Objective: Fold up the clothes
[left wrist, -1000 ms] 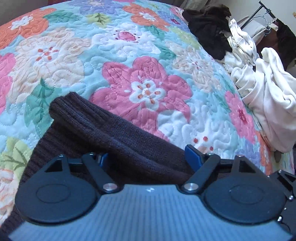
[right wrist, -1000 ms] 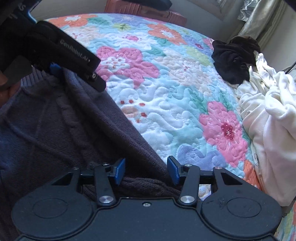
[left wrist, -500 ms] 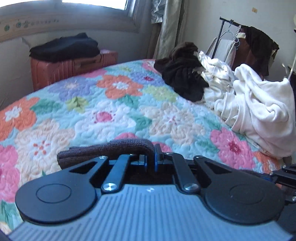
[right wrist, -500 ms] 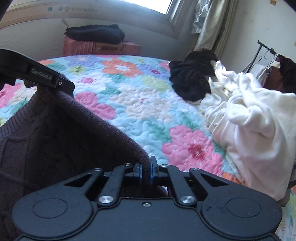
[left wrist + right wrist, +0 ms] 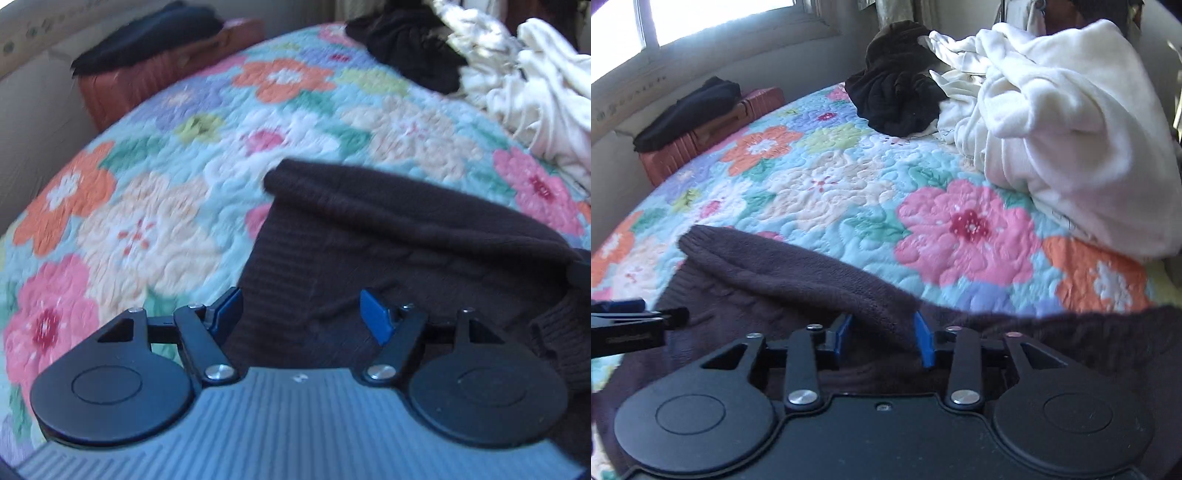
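Note:
A dark brown knit sweater (image 5: pixel 388 251) lies on the flowered quilt (image 5: pixel 155 221), its top layer folded over into a thick rolled edge. My left gripper (image 5: pixel 301 315) hovers over the sweater's left part; its jaws are opening and the blue pads stand apart, clear of the knit. In the right wrist view the same sweater (image 5: pixel 768 273) runs under my right gripper (image 5: pixel 882 338). Its jaws are opening too, and the rolled fold sits loosely between the pads. The left gripper's finger (image 5: pixel 631 326) shows at that view's left edge.
A heap of white garments (image 5: pixel 1071 129) and a crumpled dark garment (image 5: pixel 897 96) lie at the bed's far right. Past the far left edge of the quilt (image 5: pixel 831 177), a red suitcase (image 5: pixel 713 133) carries a black garment (image 5: pixel 687 107) under the window.
Half a second ago both grippers were shut on the sweater's edge and held it up. Now both have opened and the folded edge rests on the sweater.

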Demonstrator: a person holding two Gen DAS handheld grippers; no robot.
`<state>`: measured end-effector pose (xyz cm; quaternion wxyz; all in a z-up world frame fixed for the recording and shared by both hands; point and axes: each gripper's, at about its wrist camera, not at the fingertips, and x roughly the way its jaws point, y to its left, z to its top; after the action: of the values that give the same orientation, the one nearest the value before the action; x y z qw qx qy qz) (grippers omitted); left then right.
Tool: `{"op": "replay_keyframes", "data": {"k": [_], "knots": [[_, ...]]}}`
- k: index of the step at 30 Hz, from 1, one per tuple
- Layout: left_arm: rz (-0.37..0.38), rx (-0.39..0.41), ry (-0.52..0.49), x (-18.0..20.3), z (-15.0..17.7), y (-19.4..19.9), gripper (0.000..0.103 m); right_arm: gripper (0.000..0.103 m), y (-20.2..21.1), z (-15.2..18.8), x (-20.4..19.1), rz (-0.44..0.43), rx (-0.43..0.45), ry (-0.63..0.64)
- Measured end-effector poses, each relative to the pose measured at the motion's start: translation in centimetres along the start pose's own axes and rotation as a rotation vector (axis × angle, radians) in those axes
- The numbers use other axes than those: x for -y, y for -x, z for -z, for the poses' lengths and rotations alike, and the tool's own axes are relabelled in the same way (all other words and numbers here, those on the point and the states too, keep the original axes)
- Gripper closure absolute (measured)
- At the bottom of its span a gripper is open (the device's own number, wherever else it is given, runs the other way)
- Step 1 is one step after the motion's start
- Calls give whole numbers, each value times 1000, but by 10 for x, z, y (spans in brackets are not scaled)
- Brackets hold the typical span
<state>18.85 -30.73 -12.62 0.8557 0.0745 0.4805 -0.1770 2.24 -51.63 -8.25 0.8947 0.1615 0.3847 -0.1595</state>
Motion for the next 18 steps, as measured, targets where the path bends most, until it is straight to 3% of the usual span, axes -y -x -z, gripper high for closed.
{"op": "replay_keyframes", "data": {"k": [2,4,10,14,16,17,18], "knots": [[47,-53,86,-22,7,0,32,49,23,25,-10,-105,-30,-4],[66,-88,79,-33,17,5,23,48,42,52,-21,-152,-56,4],[-24,-133,-1,-49,51,19,6,48,74,124,-48,-201,-84,121],[95,-176,137,-67,54,7,0,48,69,134,-77,-242,-136,261],[106,-146,146,-69,56,7,1,46,70,137,-94,-273,-137,334],[99,-108,101,-65,57,11,6,44,68,139,-103,-275,-135,380],[75,-56,22,-58,57,16,60,45,66,142,-110,-258,-122,424]]}}
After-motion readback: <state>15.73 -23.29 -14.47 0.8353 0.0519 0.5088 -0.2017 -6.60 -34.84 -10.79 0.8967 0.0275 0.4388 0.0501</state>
